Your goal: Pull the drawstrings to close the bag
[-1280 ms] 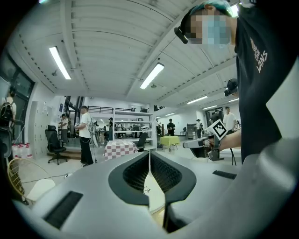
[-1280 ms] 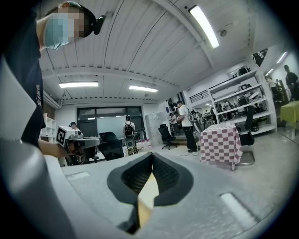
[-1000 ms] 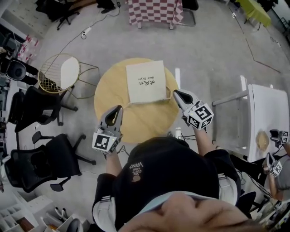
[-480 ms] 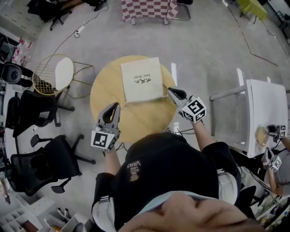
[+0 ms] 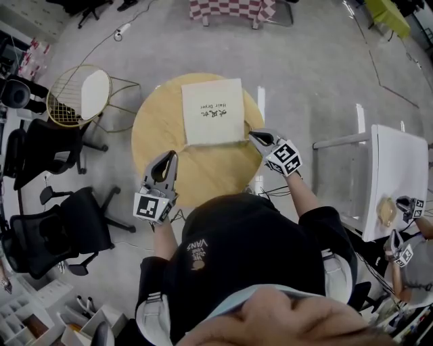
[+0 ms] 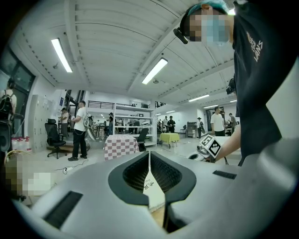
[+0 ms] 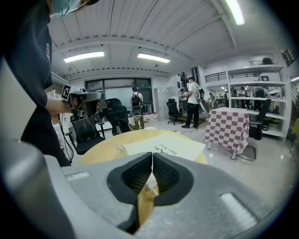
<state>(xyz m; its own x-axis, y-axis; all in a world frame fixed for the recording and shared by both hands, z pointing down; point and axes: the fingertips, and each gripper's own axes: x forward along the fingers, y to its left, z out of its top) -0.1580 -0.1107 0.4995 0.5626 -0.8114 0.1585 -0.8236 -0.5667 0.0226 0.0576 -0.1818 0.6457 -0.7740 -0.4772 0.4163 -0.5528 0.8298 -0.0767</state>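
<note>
A flat white drawstring bag [image 5: 213,111] with dark print lies on the round wooden table [image 5: 203,169]. A thin drawstring [image 5: 246,130] runs off its near right corner. My right gripper [image 5: 256,137] is shut, its tip low over the table right by that string. In the right gripper view a small knotted string end [image 7: 151,188] shows under the closed jaws; whether it is pinched is unclear. Another knot [image 7: 119,147] lies at the bag's [image 7: 166,145] left. My left gripper [image 5: 168,158] is shut and empty, held off the table's near left edge, apart from the bag.
A wire chair [image 5: 84,98] stands left of the table, with two black office chairs [image 5: 51,145] nearer. A white table [image 5: 399,176] is at the right, a checkered table [image 5: 230,8] beyond. People stand in the room behind.
My right gripper has come down and in toward the bag's near right corner. The left gripper has stayed about where it was.
</note>
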